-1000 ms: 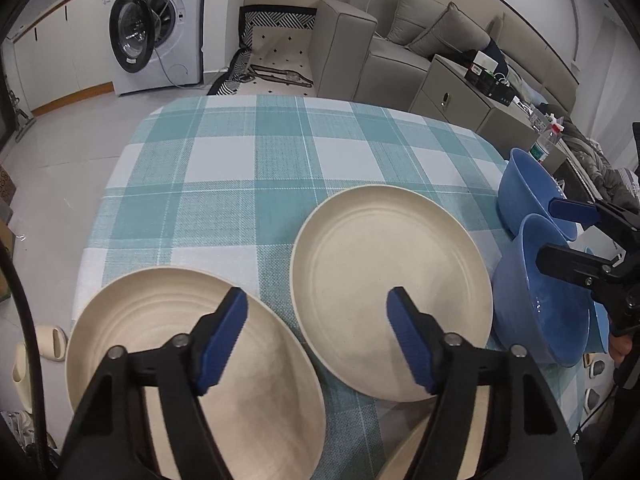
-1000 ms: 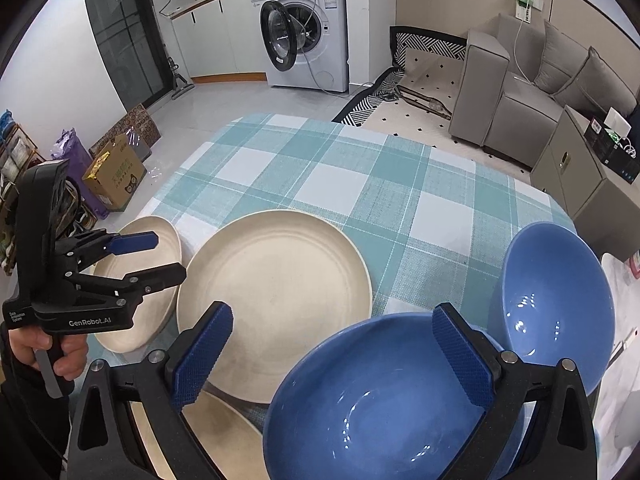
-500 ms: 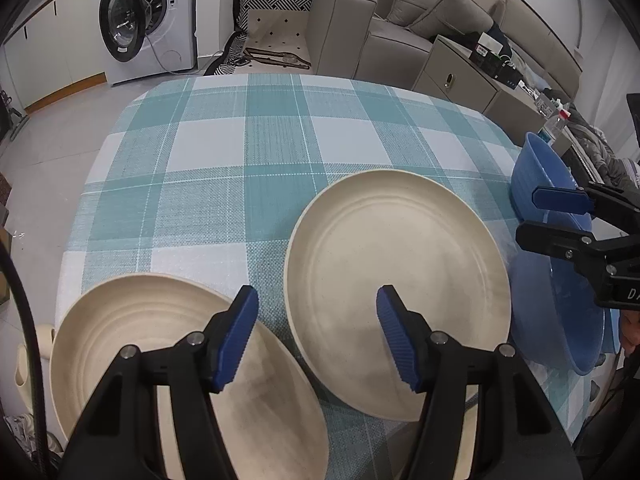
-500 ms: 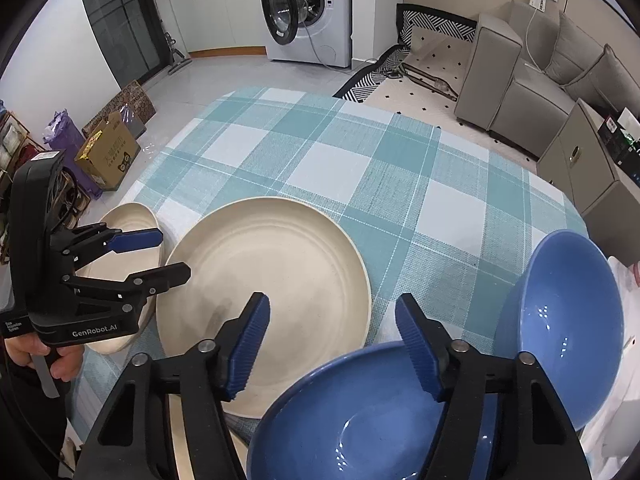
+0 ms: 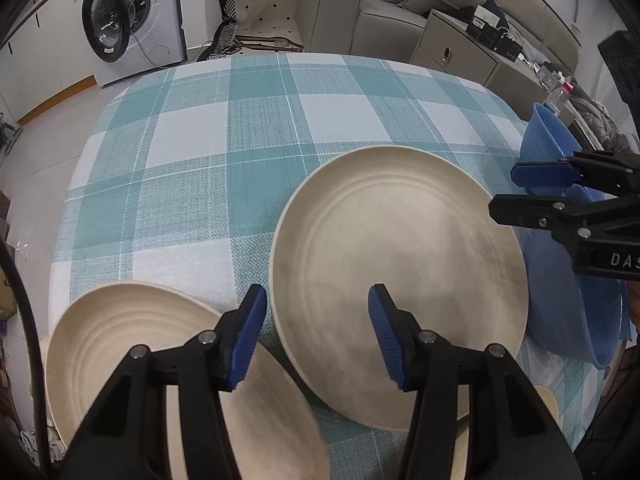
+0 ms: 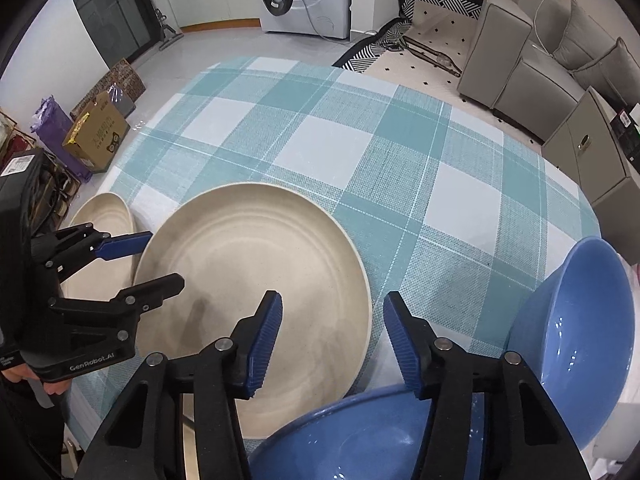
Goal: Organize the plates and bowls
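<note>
A large cream plate (image 5: 400, 264) lies in the middle of the checked table; it also shows in the right wrist view (image 6: 256, 304). A second cream plate (image 5: 132, 356) lies at the near left corner, seen too in the right wrist view (image 6: 100, 216). A sliver of a third cream plate (image 5: 546, 404) shows at the near edge. Two blue bowls (image 6: 572, 332) (image 6: 360, 440) sit at the right. My left gripper (image 5: 316, 332) is open and empty over the gap between the two plates. My right gripper (image 6: 332, 340) is open and empty above the near bowl's rim.
The teal and white checked cloth (image 5: 260, 128) covers the table. A washing machine (image 5: 132, 24), grey sofa (image 5: 380, 12) and cabinet (image 5: 460, 52) stand beyond the far edge. Boxes and bags (image 6: 92, 128) sit on the floor at the left.
Both grippers' jaws have narrowed from wide open to a smaller gap. Both have moved forward over the table, toward the middle plate.
</note>
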{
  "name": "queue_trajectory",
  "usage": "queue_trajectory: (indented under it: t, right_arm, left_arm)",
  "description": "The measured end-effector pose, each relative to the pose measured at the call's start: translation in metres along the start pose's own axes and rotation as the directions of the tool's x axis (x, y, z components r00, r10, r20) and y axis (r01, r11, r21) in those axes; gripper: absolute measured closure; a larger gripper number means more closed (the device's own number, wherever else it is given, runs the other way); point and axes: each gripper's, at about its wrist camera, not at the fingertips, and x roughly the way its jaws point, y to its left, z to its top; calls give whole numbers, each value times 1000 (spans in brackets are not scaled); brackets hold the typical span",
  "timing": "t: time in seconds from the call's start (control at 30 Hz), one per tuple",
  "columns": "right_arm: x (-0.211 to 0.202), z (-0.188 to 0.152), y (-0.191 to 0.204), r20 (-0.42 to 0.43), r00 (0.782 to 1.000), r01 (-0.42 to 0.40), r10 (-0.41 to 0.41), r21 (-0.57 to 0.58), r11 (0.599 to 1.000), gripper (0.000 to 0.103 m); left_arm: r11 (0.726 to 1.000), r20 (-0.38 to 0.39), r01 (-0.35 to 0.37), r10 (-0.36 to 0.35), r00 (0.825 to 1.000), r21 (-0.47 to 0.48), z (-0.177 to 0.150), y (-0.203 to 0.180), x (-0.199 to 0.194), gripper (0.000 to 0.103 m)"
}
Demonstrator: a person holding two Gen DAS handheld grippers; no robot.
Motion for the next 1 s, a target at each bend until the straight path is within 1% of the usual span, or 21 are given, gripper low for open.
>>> queue_trajectory:
  t: [0.23, 0.43, 0.5, 0.53, 0.6, 0.7, 0.77, 0.9, 1.0]
  right_arm:
    - [18, 8, -4, -53, 998, 23, -24, -8, 1000, 53]
    - [35, 14, -3, -103, 994, 40, -42, -16, 999, 56]
    - [40, 16, -1, -115, 993, 37, -39, -21, 999, 61]
    - [42, 16, 0, -122, 992, 34, -38, -28, 999, 61]
    - [43, 16, 4, -117, 992, 46, -51, -46, 998, 61]
    - [42, 18, 5, -110, 994, 27, -31, -39, 999, 61]
    - [43, 20, 6, -106, 994, 31, -35, -40, 999, 61]
    - [45, 25, 4, -94, 995, 41, -43, -24, 999, 61]
    - [45, 26, 1, -89, 995, 44, -45, -19, 999, 61]
  left_arm:
    - [1000, -16, -12, 13, 1000, 16, 2, -2, 6, 55]
    - [1000, -9, -19, 19, 1000, 5, 2, 1, 11, 63]
    - [1000, -6, -17, 17, 1000, 4, 2, 2, 11, 63]
    - [1000, -5, -16, 16, 1000, 3, 2, 2, 12, 63]
    - [1000, -4, -14, 14, 1000, 0, 3, 3, 12, 63]
    - [1000, 4, -23, 23, 1000, -14, 6, 8, 13, 64]
    - [999, 6, -17, 17, 1000, -31, 9, 11, 14, 64]
    - [999, 15, -32, 33, 999, -36, 16, 11, 18, 64]
    - [998, 20, -5, 6, 1000, -56, 18, 15, 18, 64]
